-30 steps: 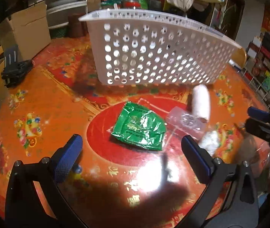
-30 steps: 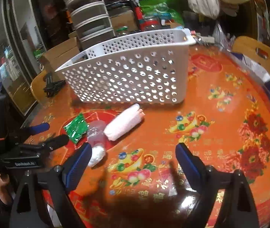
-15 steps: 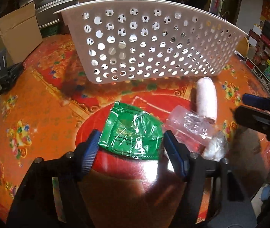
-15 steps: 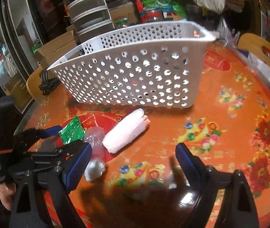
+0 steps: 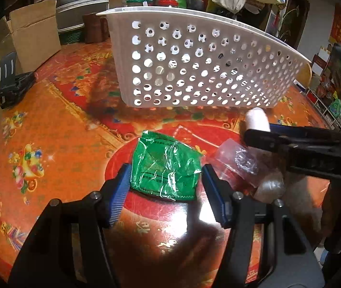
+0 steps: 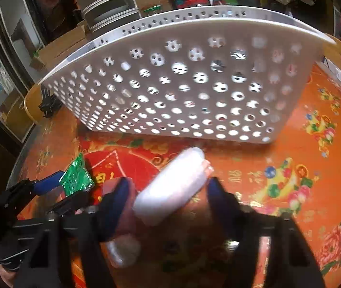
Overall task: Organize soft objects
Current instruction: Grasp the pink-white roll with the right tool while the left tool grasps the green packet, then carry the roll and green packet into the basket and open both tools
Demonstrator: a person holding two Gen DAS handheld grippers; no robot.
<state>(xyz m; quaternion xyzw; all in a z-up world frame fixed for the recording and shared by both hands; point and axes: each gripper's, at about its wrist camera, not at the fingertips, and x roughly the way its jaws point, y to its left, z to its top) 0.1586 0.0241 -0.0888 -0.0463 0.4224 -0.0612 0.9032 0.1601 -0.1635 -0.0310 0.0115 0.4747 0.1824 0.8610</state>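
Glossy green foil packet [image 5: 167,168], perforated plastic basket [image 5: 201,69]

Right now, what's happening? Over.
Left tool open around green foil packet. Right tool open around white rolled cloth. White perforated basket beyond, path open.

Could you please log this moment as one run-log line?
left claw: open around green foil packet | right claw: open around white rolled cloth | white perforated basket: behind

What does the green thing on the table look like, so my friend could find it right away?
Find the big white basket with holes standing on the orange flowery table. Just in front of it, on the red circle, lies a flat shiny green packet, between the blue fingers of the left hand-held gripper. Its neighbours are a clear plastic bag and a white roll; only the packet is green.
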